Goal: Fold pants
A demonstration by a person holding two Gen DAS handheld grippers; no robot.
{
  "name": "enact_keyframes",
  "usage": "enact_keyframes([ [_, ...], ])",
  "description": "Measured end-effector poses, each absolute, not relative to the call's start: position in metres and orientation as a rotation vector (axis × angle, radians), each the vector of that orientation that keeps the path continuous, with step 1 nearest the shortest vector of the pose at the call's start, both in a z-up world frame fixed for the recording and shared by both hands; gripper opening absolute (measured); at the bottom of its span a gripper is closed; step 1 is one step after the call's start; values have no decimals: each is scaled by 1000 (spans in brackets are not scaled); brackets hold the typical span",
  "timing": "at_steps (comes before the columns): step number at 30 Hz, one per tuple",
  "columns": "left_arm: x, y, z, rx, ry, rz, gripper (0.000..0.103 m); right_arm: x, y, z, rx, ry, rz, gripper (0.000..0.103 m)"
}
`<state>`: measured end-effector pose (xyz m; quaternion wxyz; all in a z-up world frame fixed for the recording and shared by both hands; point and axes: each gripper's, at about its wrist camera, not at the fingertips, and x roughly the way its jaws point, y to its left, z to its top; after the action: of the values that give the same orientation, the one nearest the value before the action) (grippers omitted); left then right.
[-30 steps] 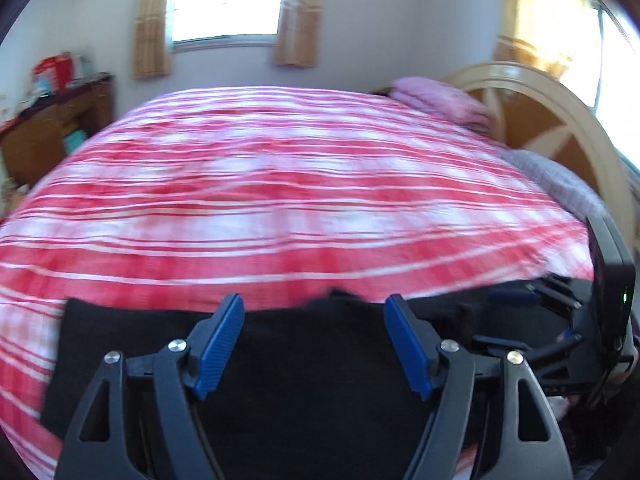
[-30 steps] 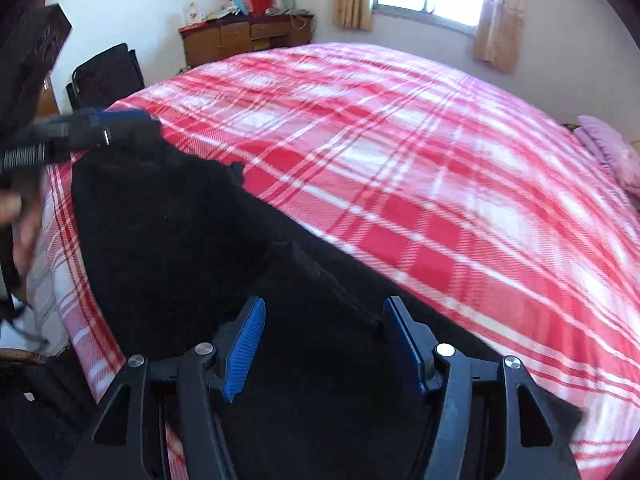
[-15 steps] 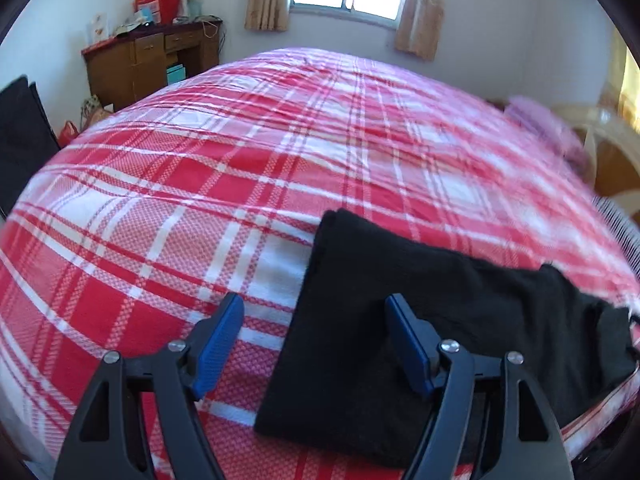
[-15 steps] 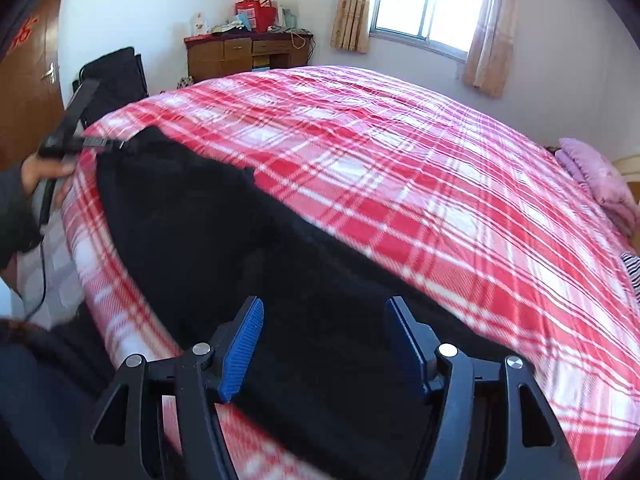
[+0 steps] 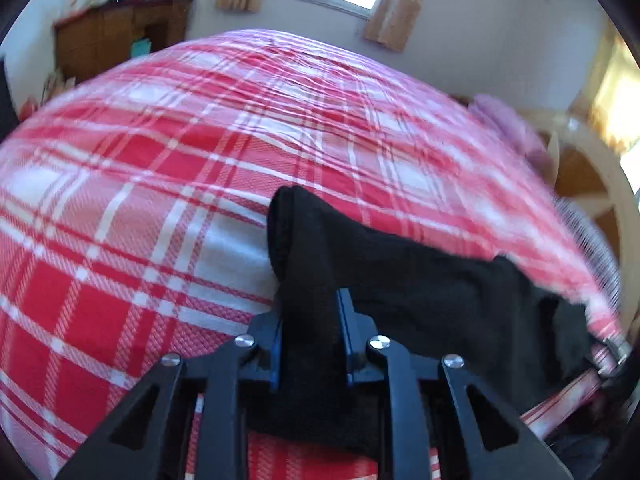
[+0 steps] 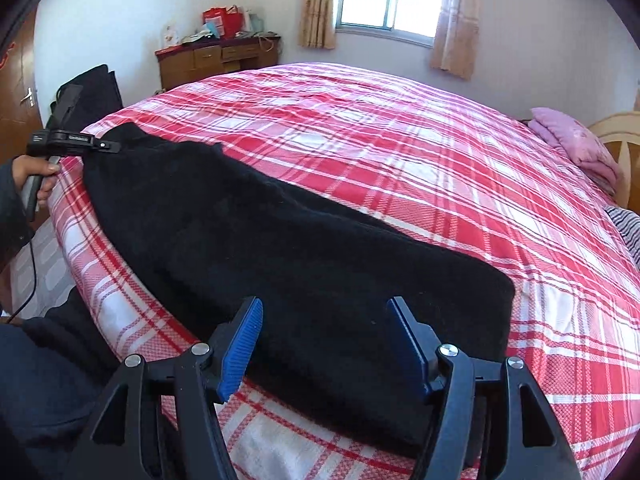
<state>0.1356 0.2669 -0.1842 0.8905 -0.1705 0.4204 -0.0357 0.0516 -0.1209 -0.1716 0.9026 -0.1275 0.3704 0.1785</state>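
Black pants lie folded in a long strip along the near edge of the red plaid bed. My left gripper is at their left end, and its jaws are closing with a raised ridge of the black pants pinched between the blue pads. In the right wrist view the left gripper shows at the far left, held by a hand. My right gripper hovers open over the pants' right end, with nothing gripped between its fingers.
A pink pillow and a pale wooden headboard are at the bed's right. A brown dresser with clutter stands by the far wall under a window. A black chair sits left of the bed.
The left gripper's jaws, wide apart half a second ago, have closed on the pants' left end and bunched it up. The right gripper has slid along the pants toward their right end.
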Motion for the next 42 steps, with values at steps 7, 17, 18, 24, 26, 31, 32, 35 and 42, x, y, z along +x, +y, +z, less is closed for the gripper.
enact_keyframes([
  [7, 123, 253, -143, -453, 774, -199, 22, 54, -138, -158, -249, 746, 295, 66],
  [17, 112, 147, -54, -479, 629, -537, 22, 56, -193, -142, -184, 729, 182, 66],
  [18, 112, 137, -49, -470, 623, -560, 22, 58, -200, -141, -170, 732, 167, 66],
  [24, 130, 55, -21, -360, 638, -702, 22, 64, -226, -135, -111, 718, 114, 66],
  [26, 139, 29, -21, -326, 666, -727, 22, 65, -235, -134, -100, 717, 100, 66],
  [31, 152, -30, -35, -260, 743, -773, 22, 72, -250, -137, -71, 732, 78, 66],
  [32, 153, -45, -41, -238, 763, -785, 22, 73, -253, -138, -63, 735, 74, 66],
  [35, 157, -80, -58, -180, 820, -811, 22, 76, -267, -139, -21, 745, 54, 66],
  [42, 150, -150, -110, 36, 906, -783, 22, 79, -286, -134, 55, 750, 27, 66],
])
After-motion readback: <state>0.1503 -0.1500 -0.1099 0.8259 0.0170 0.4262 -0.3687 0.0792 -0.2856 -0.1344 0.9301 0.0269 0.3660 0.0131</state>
